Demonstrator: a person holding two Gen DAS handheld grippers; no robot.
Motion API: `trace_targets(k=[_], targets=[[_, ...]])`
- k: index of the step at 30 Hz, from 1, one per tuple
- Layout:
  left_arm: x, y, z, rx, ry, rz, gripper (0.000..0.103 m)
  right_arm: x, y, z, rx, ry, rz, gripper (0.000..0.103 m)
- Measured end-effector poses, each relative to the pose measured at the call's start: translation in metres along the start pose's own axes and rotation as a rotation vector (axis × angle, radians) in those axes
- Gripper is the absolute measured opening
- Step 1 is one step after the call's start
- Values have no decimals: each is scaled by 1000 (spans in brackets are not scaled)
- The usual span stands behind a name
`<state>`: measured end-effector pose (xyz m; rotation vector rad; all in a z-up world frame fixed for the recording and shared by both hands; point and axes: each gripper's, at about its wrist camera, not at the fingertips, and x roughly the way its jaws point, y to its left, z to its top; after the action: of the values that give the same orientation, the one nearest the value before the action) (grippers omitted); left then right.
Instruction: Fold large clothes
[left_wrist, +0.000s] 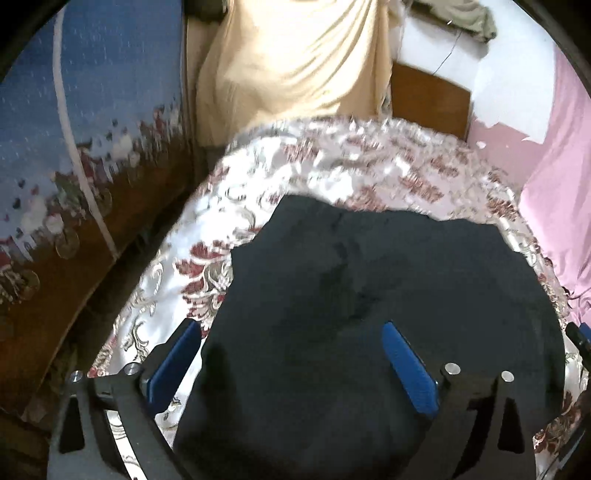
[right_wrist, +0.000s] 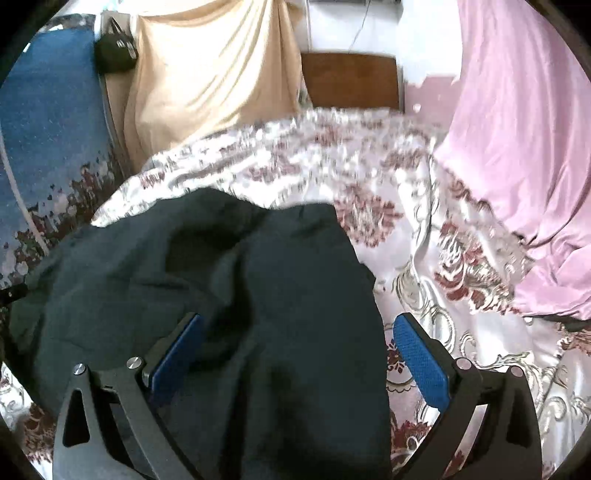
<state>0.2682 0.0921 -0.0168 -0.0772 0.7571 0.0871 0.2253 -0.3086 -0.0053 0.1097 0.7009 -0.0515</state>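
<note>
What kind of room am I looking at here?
Most likely a bedroom in a home. A dark garment lies on a shiny floral bedspread, with what looks like a wooden headboard behind it, and beige cloth and pink cloth draped around.

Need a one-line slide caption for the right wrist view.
Right gripper open above a dark garment lying on a floral bedspread, pink cloth at right.

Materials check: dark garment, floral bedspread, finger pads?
Dark garment: looks like matte woven or knit cloth, soft rumpled folds, no sheen. Floral bedspread: seemingly satin or similar synthetic, with glossy highlights along its creases. Finger pads: blue, likely rubber or textured plastic, going by the fine grid pattern.
</note>
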Motion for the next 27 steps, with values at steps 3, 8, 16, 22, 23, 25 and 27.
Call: trace_targets(k=[3,8,16,22,23,25,27], targets=[[-24,-11,-5,24,-61,-2,103,-21,8,-2,23,-46,31,101],[-62,-28,-16,53,-135,-10,103,-51,17,-14,45,-103,60,101],[-123,-46,-45,80,-269,25,103,-107,28,-34,45,-203,79,101],[-169,-49,-71,84,-347,16,103,-154,46,-53,5,-270,98,101],[-173,-49,-74,83,-351,10,103,-159,48,-56,-2,-277,100,101],[-180,-48,-80,85,-358,4,103,-172,53,-63,-21,-292,104,101],[-187,-47,-87,95,-375,13,103,-182,57,-69,-34,-307,105,101]])
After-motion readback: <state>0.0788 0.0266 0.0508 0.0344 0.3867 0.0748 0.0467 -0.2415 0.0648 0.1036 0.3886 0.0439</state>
